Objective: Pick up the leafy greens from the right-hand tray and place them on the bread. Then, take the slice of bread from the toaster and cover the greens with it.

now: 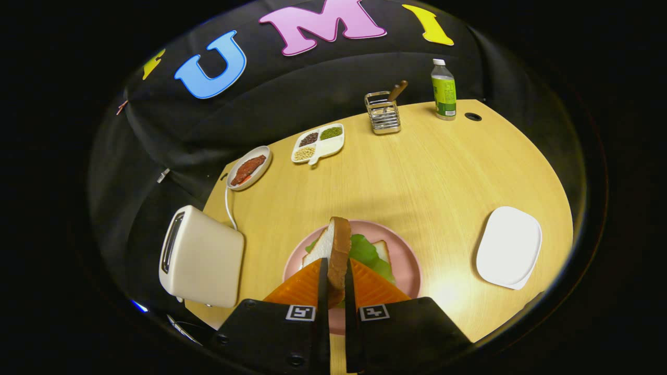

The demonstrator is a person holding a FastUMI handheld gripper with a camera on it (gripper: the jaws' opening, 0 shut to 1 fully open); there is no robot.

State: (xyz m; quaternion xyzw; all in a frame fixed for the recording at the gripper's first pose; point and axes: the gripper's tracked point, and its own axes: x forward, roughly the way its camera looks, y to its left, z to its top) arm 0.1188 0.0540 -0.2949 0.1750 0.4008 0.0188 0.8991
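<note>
Here the gripper (334, 276) has its fingers (322, 284) closed on a slice of bread (336, 250), one finger pressing each face, so the slice stands on edge between them with its brown crust turned toward the camera. Just ahead of the fingertips and below the held slice sits a pink plate (406, 260) on the wooden surface (417, 172); on it lie the leafy greens (367, 252) spread over a second bread slice (383, 250) whose pale corner peeks out beyond the leaves. The held slice hangs above the near-left part of the greens, and whether its lower edge touches them cannot be told. Off to the left of the fingers stands a cream toaster (203, 258), its slot facing away to the left and a white cord (227, 205) trailing behind it. To the right of the fingers, well apart from the plate, lies a white tray (509, 247). Far beyond the fingers are a small oval dish of reddish food (249, 168), a divided dish of beans (318, 143), a wire holder (382, 113) with a wooden handle sticking out, and a green-labelled bottle (443, 89).
</note>
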